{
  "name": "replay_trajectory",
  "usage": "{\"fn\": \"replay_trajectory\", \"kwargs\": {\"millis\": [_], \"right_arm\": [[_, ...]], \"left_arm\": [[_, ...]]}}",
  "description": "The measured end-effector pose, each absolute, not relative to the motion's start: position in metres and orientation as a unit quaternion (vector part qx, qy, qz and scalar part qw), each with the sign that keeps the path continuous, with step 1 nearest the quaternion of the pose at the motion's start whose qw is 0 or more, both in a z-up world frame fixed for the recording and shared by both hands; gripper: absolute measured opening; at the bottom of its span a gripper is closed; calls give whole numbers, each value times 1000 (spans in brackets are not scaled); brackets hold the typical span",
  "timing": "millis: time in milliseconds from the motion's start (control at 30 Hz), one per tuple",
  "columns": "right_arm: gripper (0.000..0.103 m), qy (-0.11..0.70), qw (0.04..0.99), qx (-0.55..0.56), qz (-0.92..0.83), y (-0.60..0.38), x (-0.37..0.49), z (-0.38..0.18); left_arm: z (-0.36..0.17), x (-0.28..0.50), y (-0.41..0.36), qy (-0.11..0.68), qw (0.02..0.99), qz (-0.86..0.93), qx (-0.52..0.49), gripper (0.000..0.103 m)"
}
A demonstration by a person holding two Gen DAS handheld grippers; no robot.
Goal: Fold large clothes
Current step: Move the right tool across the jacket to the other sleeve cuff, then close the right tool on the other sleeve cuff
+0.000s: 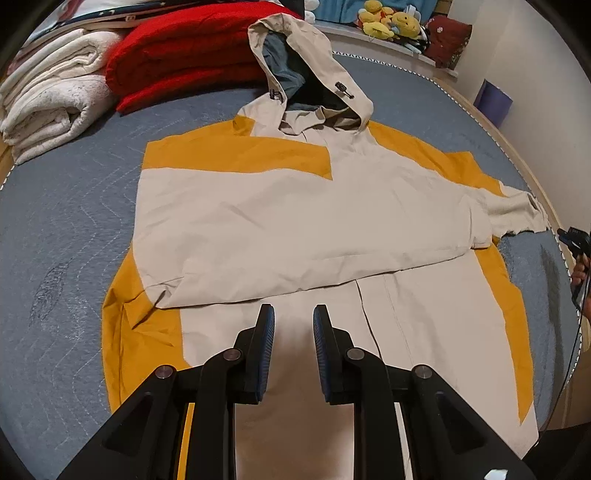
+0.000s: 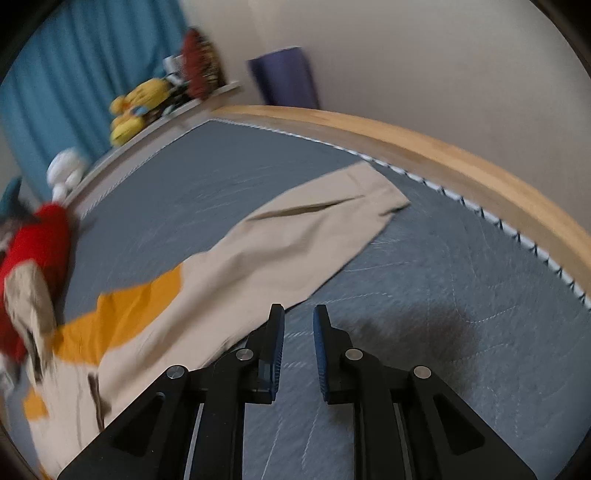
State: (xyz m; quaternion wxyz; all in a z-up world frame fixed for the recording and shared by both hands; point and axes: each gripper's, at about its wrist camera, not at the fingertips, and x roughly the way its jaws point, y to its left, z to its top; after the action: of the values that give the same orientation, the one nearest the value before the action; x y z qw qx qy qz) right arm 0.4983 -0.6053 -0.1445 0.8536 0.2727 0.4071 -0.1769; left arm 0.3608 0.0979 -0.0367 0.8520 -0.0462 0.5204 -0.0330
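A beige and mustard-yellow hooded jacket (image 1: 295, 221) lies flat on a grey quilted bed (image 1: 66, 236), hood (image 1: 306, 74) toward the far side. One sleeve is folded across the chest; its cuff (image 1: 517, 214) reaches the right edge. My left gripper (image 1: 293, 314) is open and empty above the jacket's lower front. In the blurred right wrist view the other sleeve (image 2: 295, 236) stretches out over the bed (image 2: 424, 314). My right gripper (image 2: 298, 314) is open and empty just beside that sleeve's near edge. It also shows at the far right of the left wrist view (image 1: 576, 243).
Folded white towels (image 1: 55, 96) and a red blanket (image 1: 192, 55) sit at the bed's far left. Stuffed toys (image 1: 388, 22) line a ledge beyond the bed. A wooden bed frame (image 2: 443, 147) runs along the right edge, with a purple object (image 2: 284, 77) against the wall.
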Motion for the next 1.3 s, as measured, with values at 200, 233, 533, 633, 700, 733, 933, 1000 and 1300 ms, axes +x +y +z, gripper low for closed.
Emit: {"fn": "replay_trajectory", "kwargs": {"millis": [200,233,533,633,700,733,933,1000,1300], "right_arm": [[19,417,834,321,-165,-627,515,-185],[19,422,830,323,-167,-629,518,-192],[35,417,804,378,-190,-661,543,-240],[38,406,804,390,-192,-668,552,-243],[38,397,802,400,-199,-671,557,-245],[38,394,802,401,-202,-673,560,-245],[10,364,797,430,-218,-675,572,-238],[6,344,807,427,-218,-670,572,-222],[2,301,903,271,-140,-568,592,-92]], "left_arm": [[-41,365,96,519,854,-34,-34,19],[-42,366,97,520,853,-33,-35,19],[-51,371,98,523,852,-28,-24,19],[-54,372,99,523,852,-26,-21,19],[-55,372,100,523,852,-24,-17,19],[-55,372,100,523,852,-22,-15,19],[-50,374,105,518,855,-20,-21,19],[-46,374,108,514,857,-19,-28,19],[-19,370,144,493,866,8,-81,19]]}}
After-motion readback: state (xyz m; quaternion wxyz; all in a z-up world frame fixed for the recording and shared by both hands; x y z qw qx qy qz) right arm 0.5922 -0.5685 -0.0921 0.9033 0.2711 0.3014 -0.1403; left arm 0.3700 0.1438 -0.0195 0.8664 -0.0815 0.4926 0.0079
